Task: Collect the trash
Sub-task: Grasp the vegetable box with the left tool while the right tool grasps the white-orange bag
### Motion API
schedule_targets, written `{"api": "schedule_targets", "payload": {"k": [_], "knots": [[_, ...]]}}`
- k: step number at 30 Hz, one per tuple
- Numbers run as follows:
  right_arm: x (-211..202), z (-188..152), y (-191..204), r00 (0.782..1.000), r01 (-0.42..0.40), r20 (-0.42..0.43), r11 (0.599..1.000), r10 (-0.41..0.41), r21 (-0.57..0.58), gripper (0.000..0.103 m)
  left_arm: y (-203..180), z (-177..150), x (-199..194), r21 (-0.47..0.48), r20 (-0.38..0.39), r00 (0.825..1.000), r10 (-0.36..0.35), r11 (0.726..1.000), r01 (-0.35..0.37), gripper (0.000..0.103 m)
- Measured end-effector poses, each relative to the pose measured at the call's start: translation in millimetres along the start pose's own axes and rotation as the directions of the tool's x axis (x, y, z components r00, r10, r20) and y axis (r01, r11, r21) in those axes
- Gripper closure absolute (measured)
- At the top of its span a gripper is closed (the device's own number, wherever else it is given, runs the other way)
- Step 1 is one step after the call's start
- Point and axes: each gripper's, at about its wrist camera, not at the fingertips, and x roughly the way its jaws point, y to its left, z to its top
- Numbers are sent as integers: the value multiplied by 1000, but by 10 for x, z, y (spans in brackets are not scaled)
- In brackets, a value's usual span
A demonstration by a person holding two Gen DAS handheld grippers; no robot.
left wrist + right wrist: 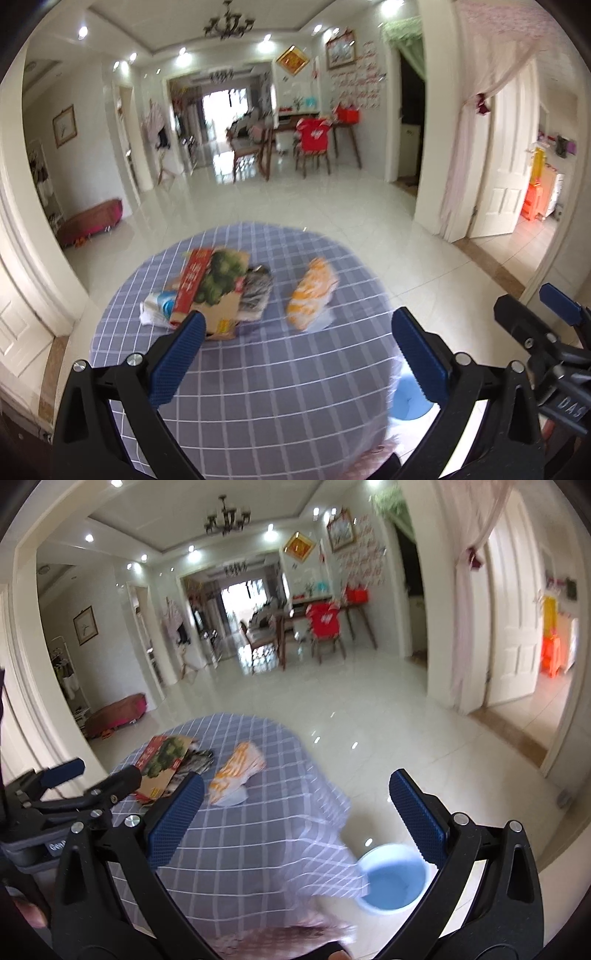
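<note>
A round table with a checked blue-grey cloth (280, 369) (258, 830) carries trash. A flattened cardboard box (210, 284) (162, 760) with green and red print lies over a dark crumpled wrapper (256, 288) (199, 758) and a white-blue packet (159, 306). An orange-and-white snack bag (312, 291) (236, 771) lies to their right. My left gripper (295, 350) hovers open above the near side of the table, nothing between its fingers. My right gripper (293, 812) is open too, over the table's right edge. A light blue bin (393, 878) (410, 398) stands on the floor beside the table.
Glossy white tile floor (332, 214) stretches behind the table. A dining table with chairs (306, 144) stands far back. A pink low bench (92, 221) sits at the left wall. An open white door (506, 177) and curtain are at the right.
</note>
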Motion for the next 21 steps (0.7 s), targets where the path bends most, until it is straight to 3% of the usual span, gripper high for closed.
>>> {"api": "schedule_targets", "payload": {"k": [3,11,16,21], "knots": [[351,-28,155,998,-26,-52,1000,26,4,5,387,-33,377,-62,-65,998,9,998,-13,4],[1238,-94,576,987,-69,-140,997,72,22,5,1285,-139,1145,-168,-150,989,19,985,-45,4],[1753,-121,713,976,-51,-208,998,58,42,5,1521,-94,1519,-192,-155,987,-46,981,16,4],[2219,-171,768,969,-18,-245,998,31,52,5,1528,-8,1813,-173,-171,983,-61,984,31,8]]}}
